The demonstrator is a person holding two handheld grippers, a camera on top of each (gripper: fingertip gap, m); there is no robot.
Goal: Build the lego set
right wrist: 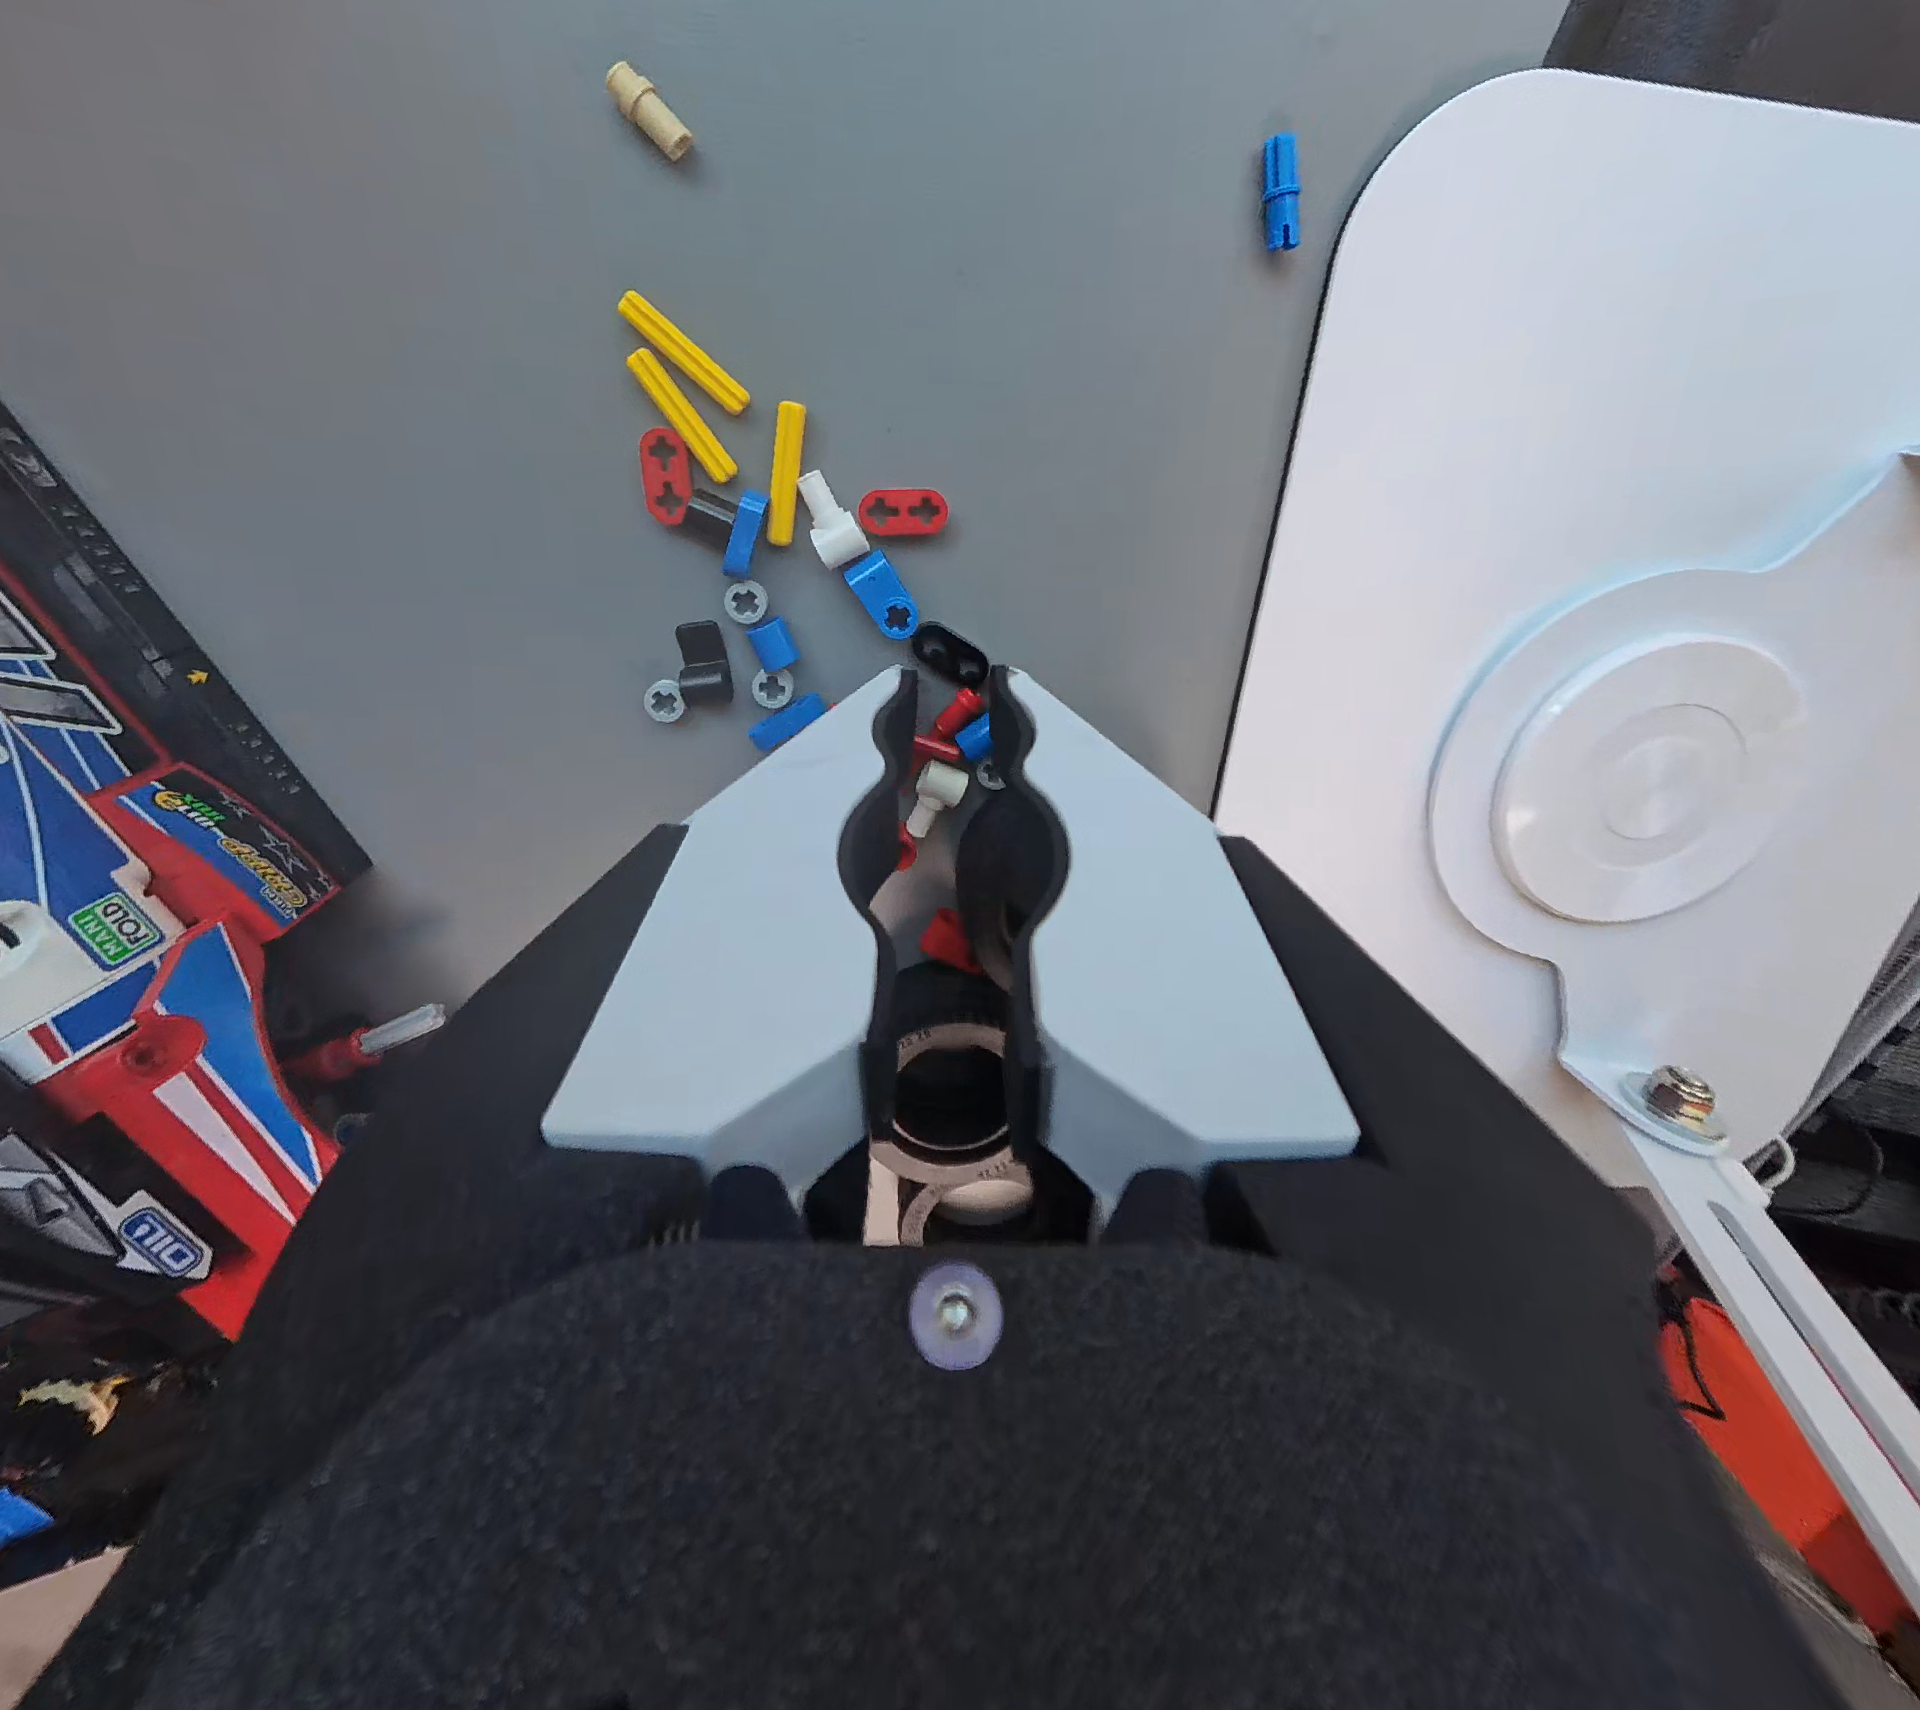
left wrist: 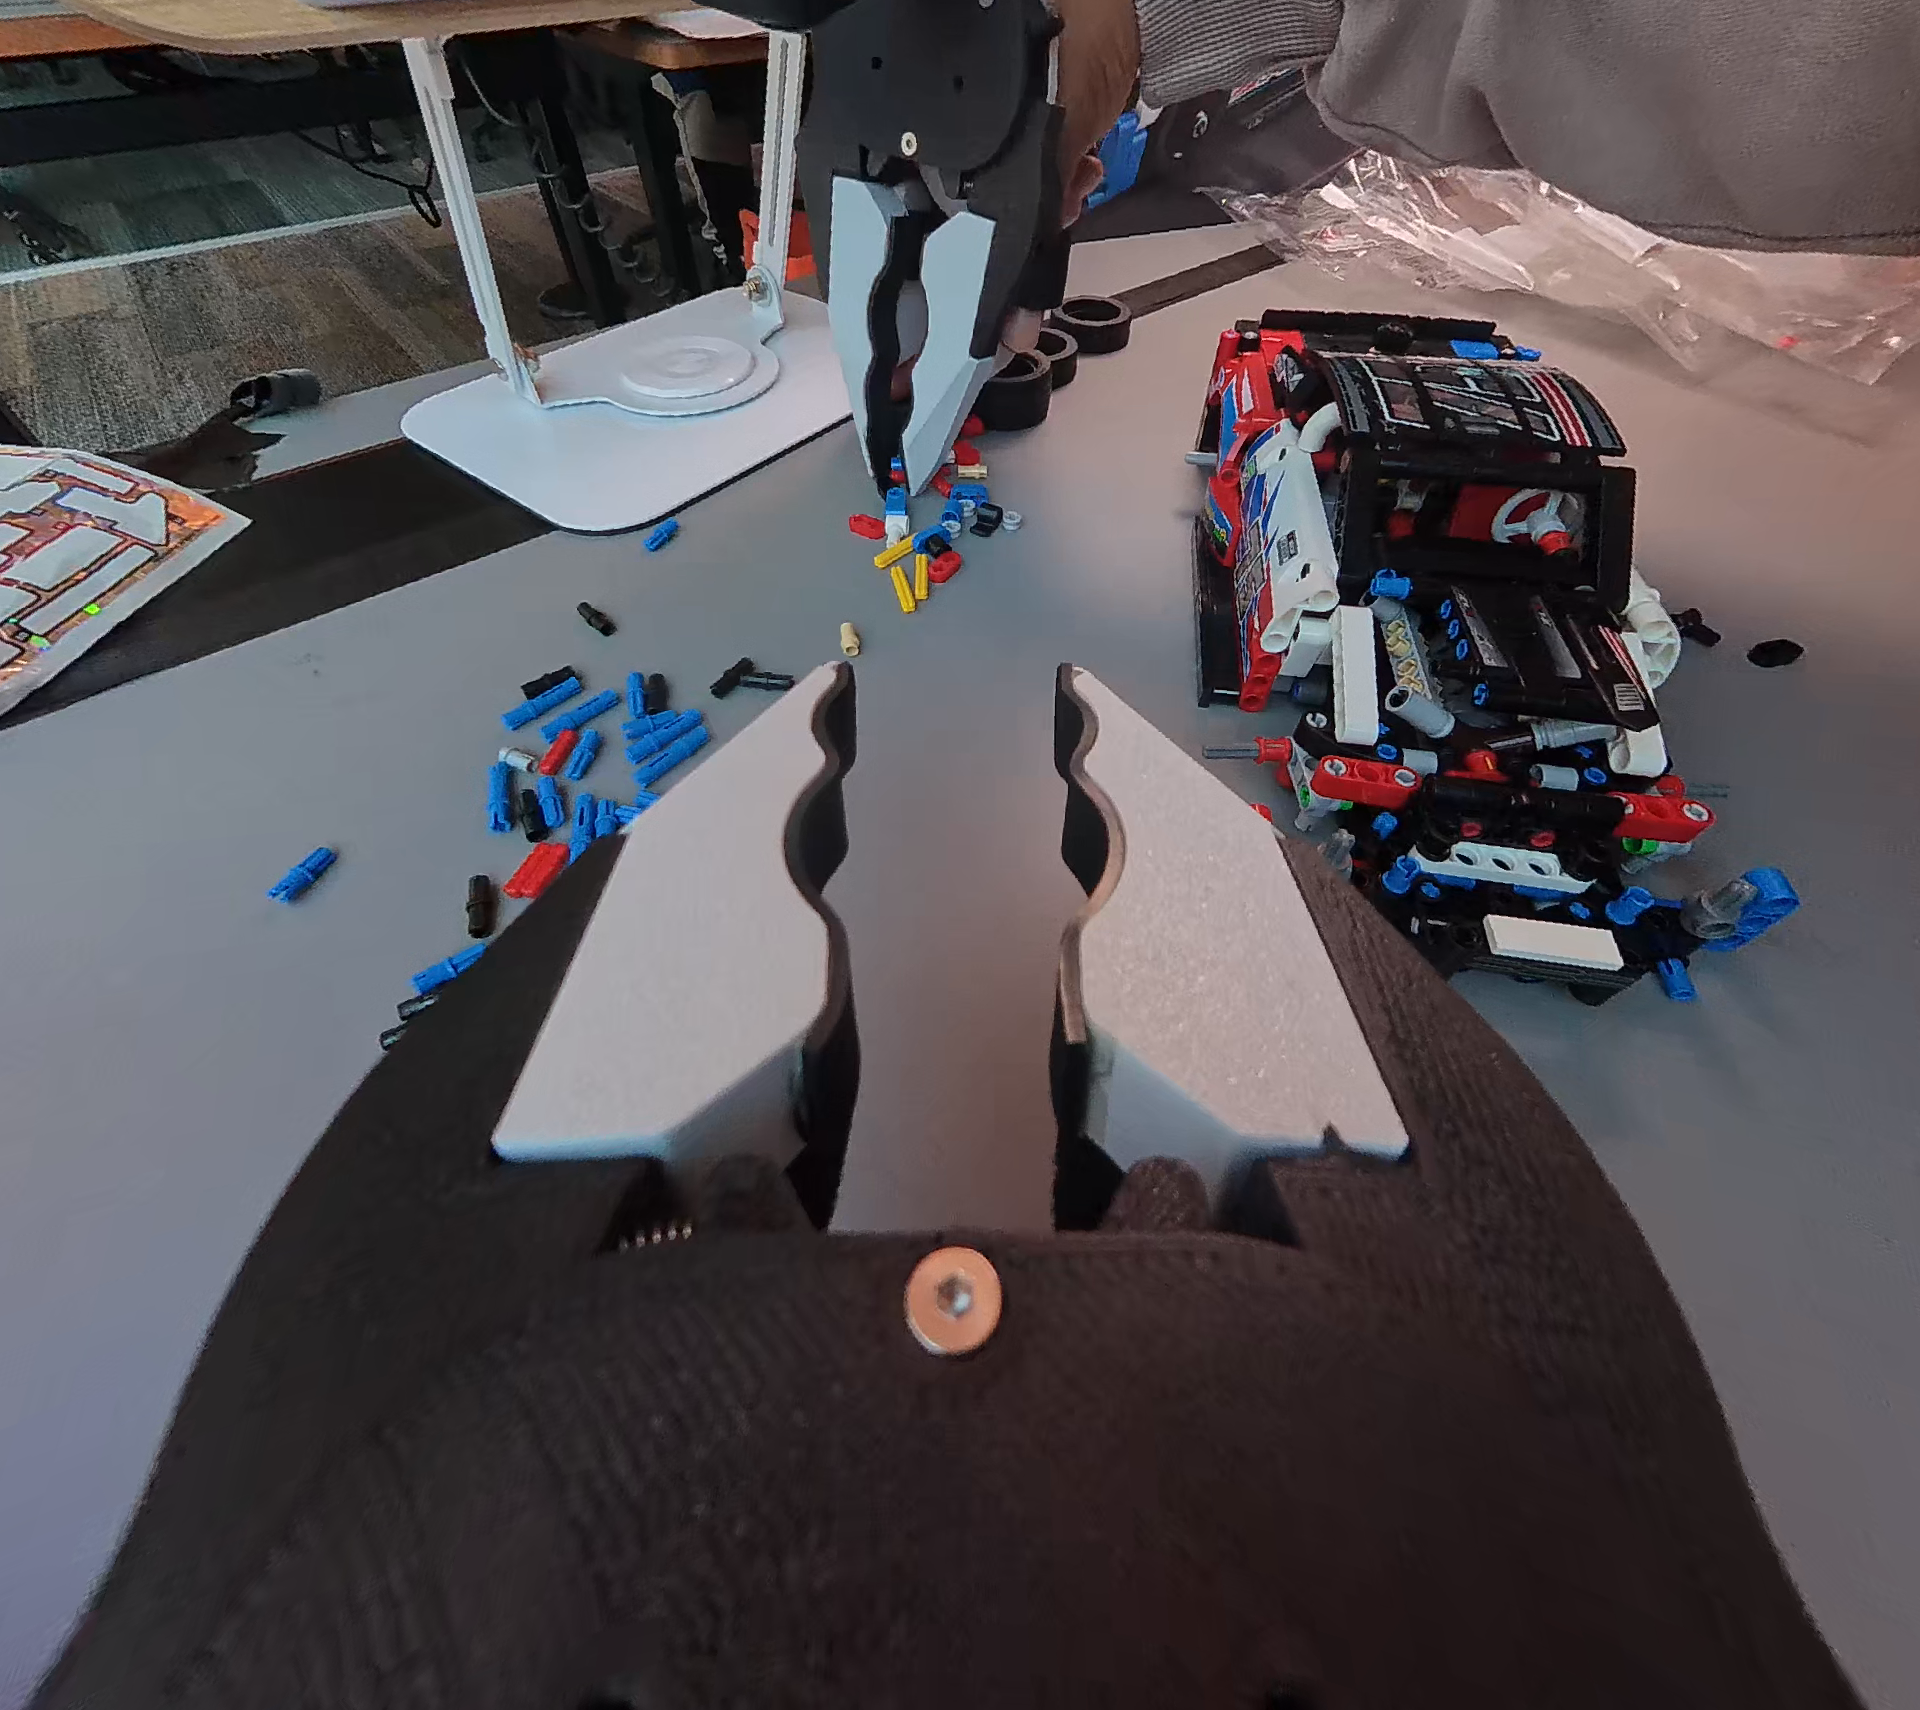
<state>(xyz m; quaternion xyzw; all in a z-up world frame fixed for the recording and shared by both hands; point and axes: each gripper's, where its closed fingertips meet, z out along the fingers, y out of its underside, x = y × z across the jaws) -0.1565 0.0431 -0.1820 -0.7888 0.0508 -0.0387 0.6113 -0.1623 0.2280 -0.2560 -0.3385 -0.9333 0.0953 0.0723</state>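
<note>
Grey table [right wrist: 312,206]: we count three yellow axles [right wrist: 686,356], two red liftarms [right wrist: 904,511]
Left gripper [left wrist: 954,689]: apart, empty
Right gripper [right wrist: 951,694]: nearly together over small-parts pile [right wrist: 790,580], grip unclear

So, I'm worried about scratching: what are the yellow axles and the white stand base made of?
Yellow axles: apparently hard moulded plastic, with a glossy, ribbed surface. White stand base: probably painted metal, a thin flat sheet with a smooth satin sheen and a bolted bracket.
</note>
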